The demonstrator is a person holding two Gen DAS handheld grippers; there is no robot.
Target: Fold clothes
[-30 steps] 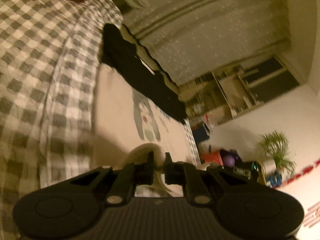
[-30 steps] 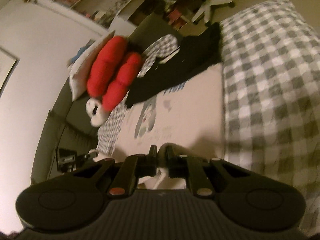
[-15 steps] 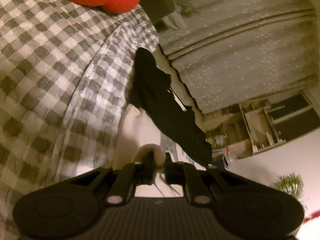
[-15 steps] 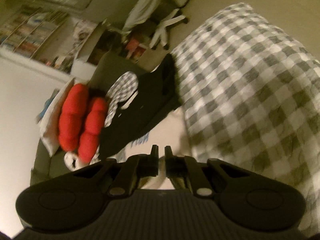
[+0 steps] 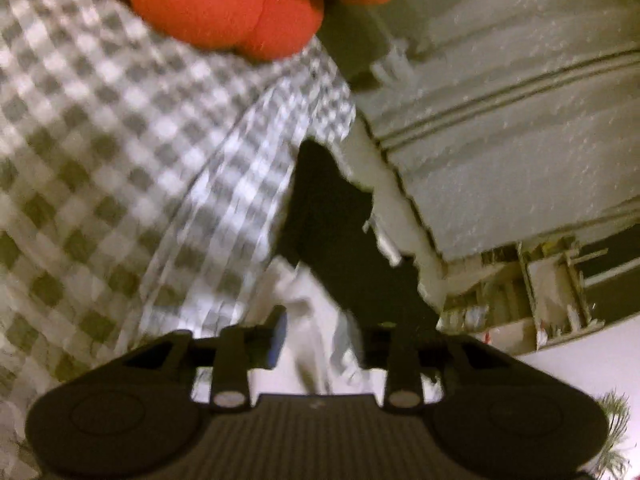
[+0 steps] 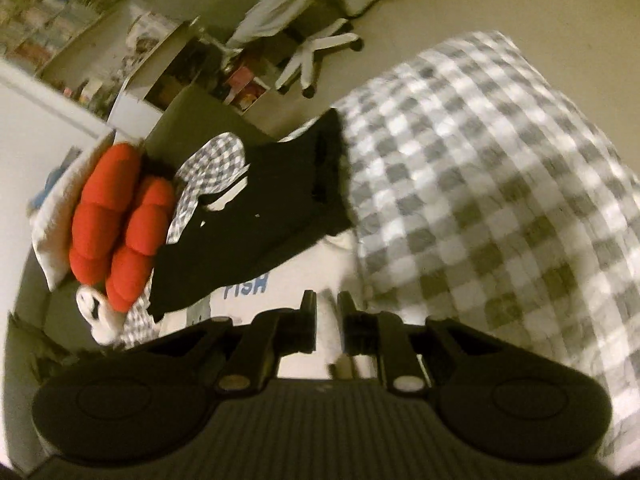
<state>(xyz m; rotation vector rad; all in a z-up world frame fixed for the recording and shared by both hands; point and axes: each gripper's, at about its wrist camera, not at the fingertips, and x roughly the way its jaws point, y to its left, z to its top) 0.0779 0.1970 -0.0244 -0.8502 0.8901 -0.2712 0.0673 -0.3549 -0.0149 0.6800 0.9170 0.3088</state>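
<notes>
Left claw point(image 5: 320, 332) now spread, white shirt point(image 5: 316, 320) released | right claw point(image 6: 327, 316) parted slightly, was clenched

A white T-shirt point(image 6: 276, 280) with blue lettering and a pale printed figure lies on the checked bed cover; in the left wrist view its white cloth point(image 5: 316, 320) is rumpled and bunched up. Across its far end lies a black garment point(image 6: 256, 216), spread out loosely and crumpled, overlapping the white shirt's upper edge; in the left wrist view the same black cloth point(image 5: 332, 232) runs along the edge of the bed. The 2 pieces touch where the black one covers the white.
</notes>
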